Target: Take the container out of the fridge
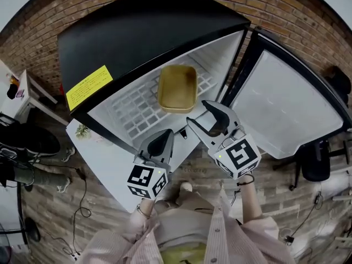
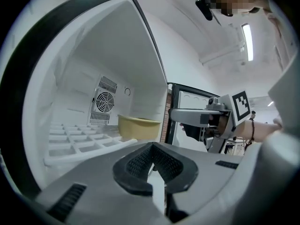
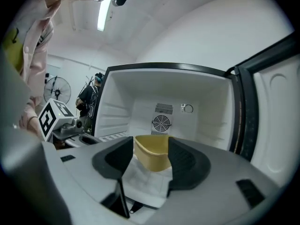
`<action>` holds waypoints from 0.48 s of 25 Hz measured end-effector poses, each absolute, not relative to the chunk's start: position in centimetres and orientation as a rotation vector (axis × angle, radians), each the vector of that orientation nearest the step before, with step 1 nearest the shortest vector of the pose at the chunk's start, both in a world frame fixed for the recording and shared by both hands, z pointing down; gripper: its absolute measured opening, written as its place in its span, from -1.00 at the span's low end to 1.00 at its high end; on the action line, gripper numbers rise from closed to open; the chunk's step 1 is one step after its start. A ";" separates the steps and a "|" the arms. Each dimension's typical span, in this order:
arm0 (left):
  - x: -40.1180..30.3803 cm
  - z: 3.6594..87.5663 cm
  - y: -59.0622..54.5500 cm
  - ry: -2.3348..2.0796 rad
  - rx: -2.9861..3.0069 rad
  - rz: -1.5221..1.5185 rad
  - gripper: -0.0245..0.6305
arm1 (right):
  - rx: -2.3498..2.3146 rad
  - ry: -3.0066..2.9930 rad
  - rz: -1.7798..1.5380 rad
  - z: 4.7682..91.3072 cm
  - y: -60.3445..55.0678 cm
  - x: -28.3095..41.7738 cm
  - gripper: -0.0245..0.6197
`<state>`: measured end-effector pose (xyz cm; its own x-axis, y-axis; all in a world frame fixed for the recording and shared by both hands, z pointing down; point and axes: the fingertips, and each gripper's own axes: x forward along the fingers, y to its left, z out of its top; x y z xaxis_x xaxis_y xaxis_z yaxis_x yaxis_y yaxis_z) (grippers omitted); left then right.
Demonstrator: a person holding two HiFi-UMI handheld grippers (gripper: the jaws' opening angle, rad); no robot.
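Observation:
A yellow rectangular container (image 1: 177, 88) sits empty on the white wire shelf (image 1: 132, 111) inside the open black fridge (image 1: 137, 32). My right gripper (image 1: 199, 114) is open just in front of the container's near right corner, apart from it. Along its jaws, the container (image 3: 152, 153) shows in the gap of the right gripper (image 3: 150, 159). My left gripper (image 1: 160, 142) is shut and empty, lower and to the left, outside the shelf's front edge. From the left gripper (image 2: 155, 168), the container (image 2: 138, 127) is ahead on the shelf, with the right gripper (image 2: 194, 117) at the right.
The fridge door (image 1: 286, 103) stands swung open at the right. A fan grille (image 3: 161, 123) is on the fridge's back wall. Brick floor lies around, with cables (image 1: 77, 202) and dark gear at the left and a black chair (image 1: 316, 161) at the right.

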<state>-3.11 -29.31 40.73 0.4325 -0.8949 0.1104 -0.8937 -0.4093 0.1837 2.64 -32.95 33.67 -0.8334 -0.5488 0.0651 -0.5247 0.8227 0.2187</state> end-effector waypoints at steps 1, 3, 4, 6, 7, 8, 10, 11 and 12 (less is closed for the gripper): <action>-3.0 40.7 -29.4 -1.578 2.466 -0.011 -0.95 | 0.800 -2.875 -0.313 33.6 -33.1 2.3 -0.24; -2.8 40.6 -29.7 -1.597 2.462 -0.017 -0.95 | 0.704 -2.849 -0.338 33.7 -33.1 1.6 -0.24; -2.6 40.5 -29.7 -1.604 2.461 -0.020 -0.95 | 0.662 -2.831 -0.351 33.8 -33.1 1.3 -0.24; -2.4 40.4 -29.8 -1.616 2.459 -0.023 -0.95 | 0.583 -2.805 -0.400 33.8 -33.2 0.7 -0.24; -2.3 40.4 -29.8 -1.622 2.457 -0.023 -0.95 | 0.540 -2.797 -0.426 33.8 -33.3 0.3 -0.24; -2.3 40.4 -29.8 -1.628 2.455 -0.023 -0.95 | 0.496 -2.789 -0.450 33.9 -33.3 0.0 -0.24; -2.1 40.3 -29.7 -1.632 2.457 -0.021 -0.95 | 0.417 -2.755 -0.499 34.1 -33.3 -0.7 -0.24; -2.0 40.3 -29.7 -1.631 2.458 -0.020 -0.95 | 0.385 -2.730 -0.522 34.2 -33.4 -0.9 -0.24; -2.0 40.3 -29.7 -1.630 2.458 -0.019 -0.95 | 0.356 -2.705 -0.542 34.4 -33.5 -1.2 -0.24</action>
